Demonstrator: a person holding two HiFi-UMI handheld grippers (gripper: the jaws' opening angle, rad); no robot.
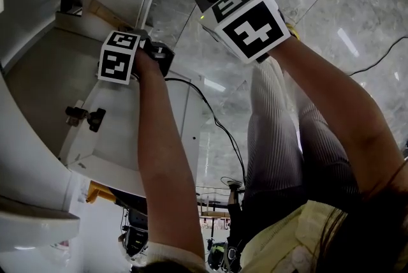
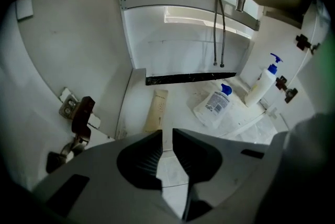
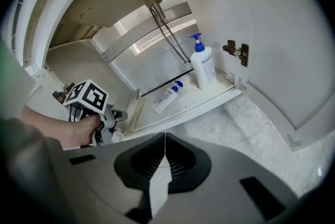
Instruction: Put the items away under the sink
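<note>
Jaws first: your left gripper (image 2: 166,134) had its jaws a narrow gap apart with nothing between them. Your right gripper (image 3: 165,136) had its jaws pressed together at the tips, also empty.

Both pointed into the open cabinet under the sink. On the cabinet floor (image 2: 180,89):
- a pump bottle (image 2: 260,87) stood upright at the right side, near the right door (image 3: 277,34).
- a smaller blue-capped bottle (image 2: 214,105) lay on its side toward the middle, apart from the pump bottle.
- a flat beige strip (image 2: 156,109) lay at the left, near the side wall.

Two hoses (image 2: 220,24) hung down behind them.

My read is that the items were in and nothing was being carried, so the step in hand was likely backing out or shutting the doors. To do that well, you should draw both grippers straight back clear of the front edge. Then push each door on its free edge, away from the hinge (image 2: 78,113), with the jaws closed, slowly so the upright bottle isn't knocked.

Hard to make out:
- The bottle labels were too small to read.
- I couldn't tell what the beige strip was.
- The head view showed mostly your arms and marker cubes, with the cabinet inside cut off.
- No view showed whether more items waited outside.
- The left door was only partly in view.
</note>
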